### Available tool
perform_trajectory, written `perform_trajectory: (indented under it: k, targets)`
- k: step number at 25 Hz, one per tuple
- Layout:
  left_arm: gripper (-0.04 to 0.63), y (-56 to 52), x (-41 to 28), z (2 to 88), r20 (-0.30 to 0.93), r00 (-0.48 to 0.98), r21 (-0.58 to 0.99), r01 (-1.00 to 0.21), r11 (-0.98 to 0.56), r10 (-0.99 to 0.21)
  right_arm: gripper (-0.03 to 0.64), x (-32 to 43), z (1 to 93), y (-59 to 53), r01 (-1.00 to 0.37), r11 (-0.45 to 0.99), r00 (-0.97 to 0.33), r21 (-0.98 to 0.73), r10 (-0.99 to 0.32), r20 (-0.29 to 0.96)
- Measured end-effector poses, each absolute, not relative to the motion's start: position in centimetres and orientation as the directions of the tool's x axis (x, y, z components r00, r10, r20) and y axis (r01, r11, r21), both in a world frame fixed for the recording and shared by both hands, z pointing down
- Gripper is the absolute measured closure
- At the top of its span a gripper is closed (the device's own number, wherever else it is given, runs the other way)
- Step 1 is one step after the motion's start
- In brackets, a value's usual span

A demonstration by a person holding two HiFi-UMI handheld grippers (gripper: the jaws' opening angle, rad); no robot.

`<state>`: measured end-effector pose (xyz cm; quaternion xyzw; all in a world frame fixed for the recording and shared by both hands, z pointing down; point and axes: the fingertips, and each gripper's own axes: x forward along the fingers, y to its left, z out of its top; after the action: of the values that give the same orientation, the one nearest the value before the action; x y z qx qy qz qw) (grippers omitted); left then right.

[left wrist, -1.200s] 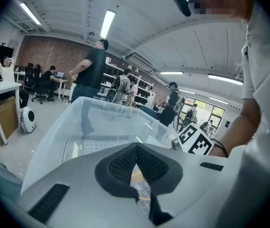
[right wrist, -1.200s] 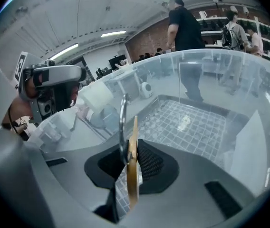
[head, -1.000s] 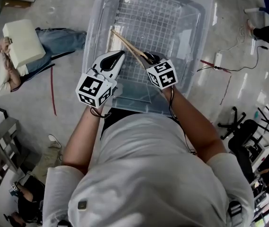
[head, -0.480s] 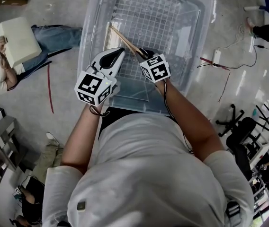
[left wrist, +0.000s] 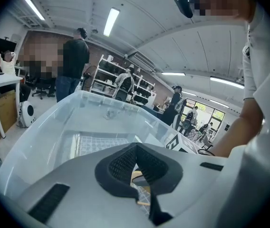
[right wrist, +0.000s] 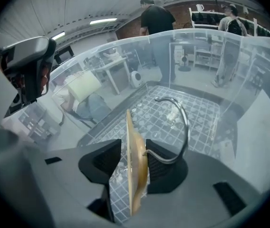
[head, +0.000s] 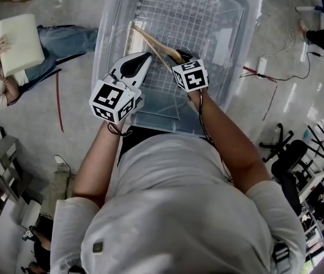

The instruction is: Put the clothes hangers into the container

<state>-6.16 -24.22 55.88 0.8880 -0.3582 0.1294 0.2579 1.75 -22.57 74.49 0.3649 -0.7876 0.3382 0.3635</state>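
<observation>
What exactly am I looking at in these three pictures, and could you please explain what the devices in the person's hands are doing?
A person holds a hand-operated gripping tool in each hand. The black-and-white patterned cubes are part of those tools. One picture comes from a camera on the person's head, looking steeply down. The other two come from cameras riding on each tool, looking along its jaws. In front of the person stands a large clear plastic container with a gridded bottom. The right tool reaches into it, with a wooden clothes hanger and its metal hook between the jaws. Those jaws have just been opening and a gap shows on one side, so the hanger is probably being let go. The left tool has its jaws together and holds nothing.
</observation>
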Motion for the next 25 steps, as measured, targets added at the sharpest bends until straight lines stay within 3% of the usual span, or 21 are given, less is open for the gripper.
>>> perform_trajectory:
  k: [10,25]
  targets:
    - [0.578,-24.1,-5.7,55.7,0.414,0.713,0.372,-0.700,-0.609,-0.566,0.393,4.4,74.7,-22.7,-0.870,0.426,-0.403,-0.248,-0.326,0.855]
    - [0.578,-23.2,-5.1,54.0,0.400,0.724,0.360,-0.688,-0.630,-0.562,0.387,5.4,72.4,-23.3,-0.889,0.392,-0.391,-0.237,-0.380,0.839]
